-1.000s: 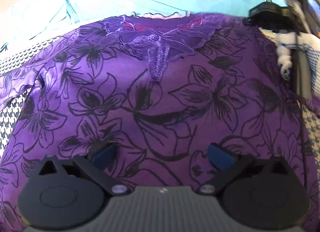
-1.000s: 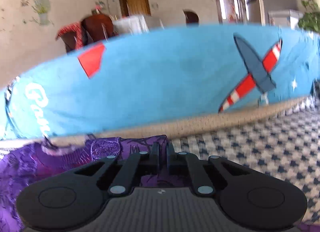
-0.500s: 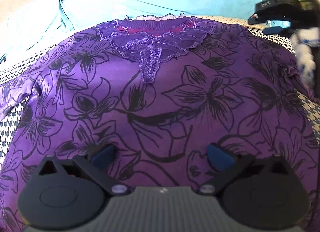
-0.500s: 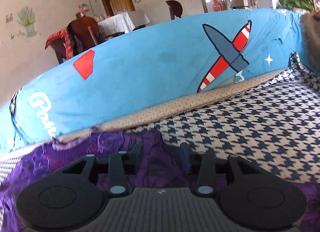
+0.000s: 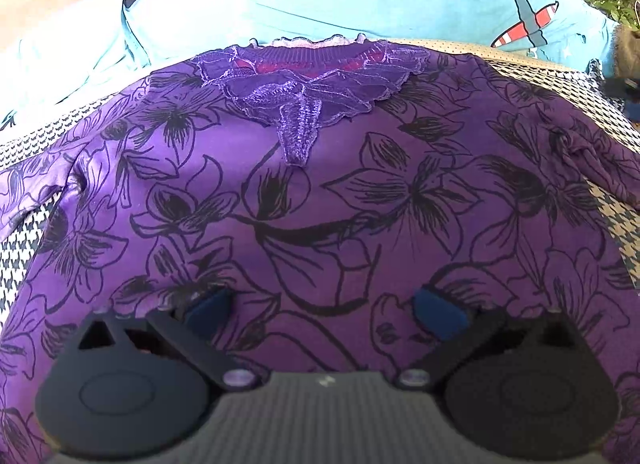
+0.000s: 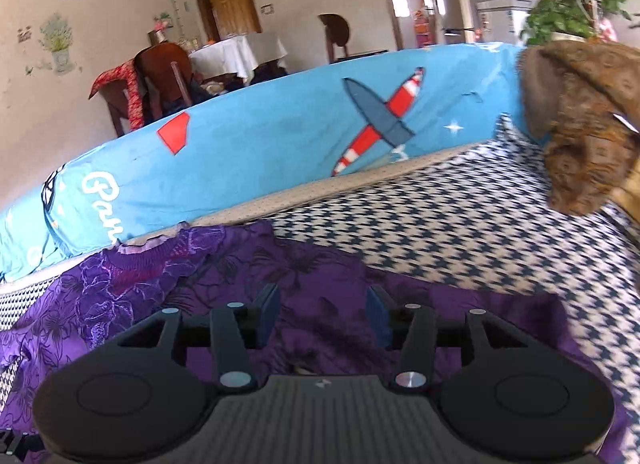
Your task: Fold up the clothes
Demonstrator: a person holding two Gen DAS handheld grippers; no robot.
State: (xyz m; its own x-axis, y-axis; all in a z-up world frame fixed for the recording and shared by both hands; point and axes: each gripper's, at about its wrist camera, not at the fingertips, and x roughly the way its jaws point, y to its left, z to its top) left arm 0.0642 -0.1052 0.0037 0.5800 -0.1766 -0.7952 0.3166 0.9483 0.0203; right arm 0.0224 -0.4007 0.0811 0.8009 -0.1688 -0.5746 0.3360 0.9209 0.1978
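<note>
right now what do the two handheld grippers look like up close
The left gripper and the right gripper look alike: matte black linkage arms with silver pivot pins, two round black discs beside a ribbed grey centre block bearing a small white mark, and blue pads inside the fingers. No cables show.

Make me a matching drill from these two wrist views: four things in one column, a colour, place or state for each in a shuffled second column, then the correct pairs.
Column 1
1. purple floral-print blouse
2. blue airplane-print cushion cover
3. brown furry fabric item
4. left gripper

Column 2
A. far right on the houndstooth cover
B. spread flat, lace collar facing away
C. open, fingers wide apart over the fabric
D. runs along the back edge, behind the blouse

Pairs: 1-B, 2-D, 3-A, 4-C
</note>
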